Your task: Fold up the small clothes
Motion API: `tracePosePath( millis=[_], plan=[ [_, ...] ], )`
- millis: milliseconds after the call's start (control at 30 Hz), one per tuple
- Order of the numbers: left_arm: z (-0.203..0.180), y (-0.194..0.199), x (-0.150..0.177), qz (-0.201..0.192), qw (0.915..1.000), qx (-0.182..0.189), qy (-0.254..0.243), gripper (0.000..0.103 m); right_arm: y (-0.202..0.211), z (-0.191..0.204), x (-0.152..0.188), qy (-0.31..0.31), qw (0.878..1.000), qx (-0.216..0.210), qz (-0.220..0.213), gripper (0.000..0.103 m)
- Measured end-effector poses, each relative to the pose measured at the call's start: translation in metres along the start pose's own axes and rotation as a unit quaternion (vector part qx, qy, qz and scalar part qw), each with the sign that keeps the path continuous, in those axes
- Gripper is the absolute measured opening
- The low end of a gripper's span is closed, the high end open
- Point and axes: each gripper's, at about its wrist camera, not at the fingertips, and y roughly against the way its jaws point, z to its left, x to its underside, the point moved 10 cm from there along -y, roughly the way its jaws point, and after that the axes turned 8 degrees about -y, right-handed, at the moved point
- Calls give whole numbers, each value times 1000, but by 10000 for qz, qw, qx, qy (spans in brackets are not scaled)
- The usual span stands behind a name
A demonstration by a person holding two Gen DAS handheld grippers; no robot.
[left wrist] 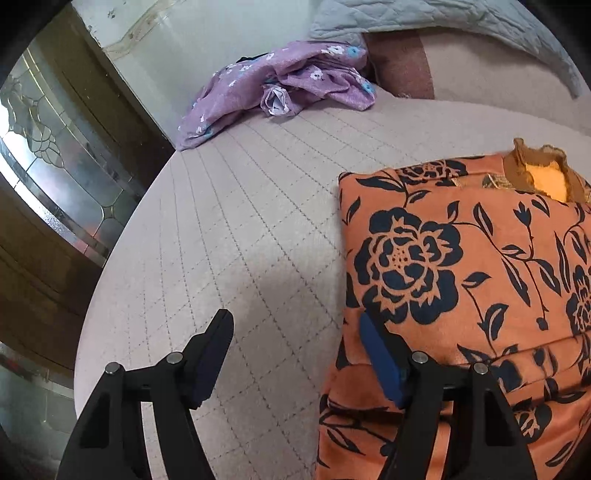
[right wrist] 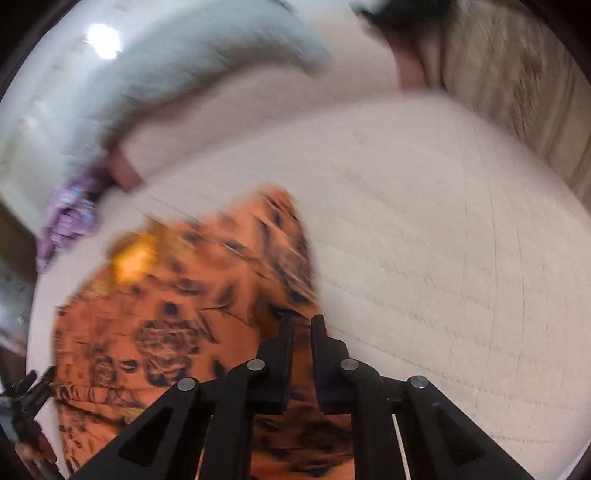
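An orange garment with dark blue flowers [left wrist: 461, 280] lies on the quilted bed, its brown neckline at the far end. My left gripper [left wrist: 295, 332] is open over its left edge, right finger above the cloth and left finger above the bedcover. In the blurred right wrist view the same garment [right wrist: 177, 325] lies at lower left. My right gripper [right wrist: 303, 321] is shut on the garment's right edge, with cloth pinched between the fingers.
The pale quilted bedcover [left wrist: 229, 229] fills the scene. A crumpled purple floral garment [left wrist: 288, 85] lies at the far side near a grey quilt [left wrist: 443, 18] and a brown pillow [left wrist: 402, 66]. A wooden door with glass [left wrist: 55, 155] stands to the left.
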Motion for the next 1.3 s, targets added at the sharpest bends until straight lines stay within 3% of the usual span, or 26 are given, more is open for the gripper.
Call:
tracePosePath(
  millis=[33,100,167,267,333,400,433,500,533,600,633,667,700,933,1300],
  plan=[
    [2,4,-2,-38,10000,23,68,72,-7,-8,3,-325,9988,-145,346,13],
    [7,13,-9,-212,9995,54,222,72,0,-7,-7,-655,9956,-631,227,14],
    [3,26,-19,-475,9985,128,244,72,12,6,-20,-481,9950,-873,-71,14],
    [-20,32,-29,-721,9971,217,-80,72,4,40,-19,-312,9879,-1511,138,14],
    [-37,17,-23,-488,9977,269,-389,72,-14,55,-9,-231,9861,-1594,402,14],
    [-51,-4,-11,-43,9974,297,-662,73,-35,60,6,-147,9877,-1385,712,17],
    [-51,-1,-13,-210,9973,216,-672,73,-44,61,13,-50,9886,-1264,820,17],
    [-52,11,-19,-341,9962,162,-790,73,-41,67,11,95,9902,-1232,648,17],
    [-52,22,-23,-522,9957,307,-694,73,-36,68,12,133,9902,-1215,679,20],
    [-48,39,-28,-726,9950,384,-566,73,-17,78,9,138,9856,-1596,538,27],
    [-48,50,-31,-855,9941,387,-544,73,-8,80,6,164,9845,-1689,447,41],
    [-44,60,-32,-993,9929,400,-525,73,1,82,5,203,9835,-1771,301,66],
    [-43,69,-33,-1134,9915,392,-511,73,9,85,3,189,9825,-1846,173,74],
    [-24,133,-36,-1741,9835,452,-217,73,70,97,8,204,9700,-2377,-470,75],
    [8,205,-21,-2223,9741,335,225,73,145,69,29,460,9629,-2420,-1099,75]
  ],
)
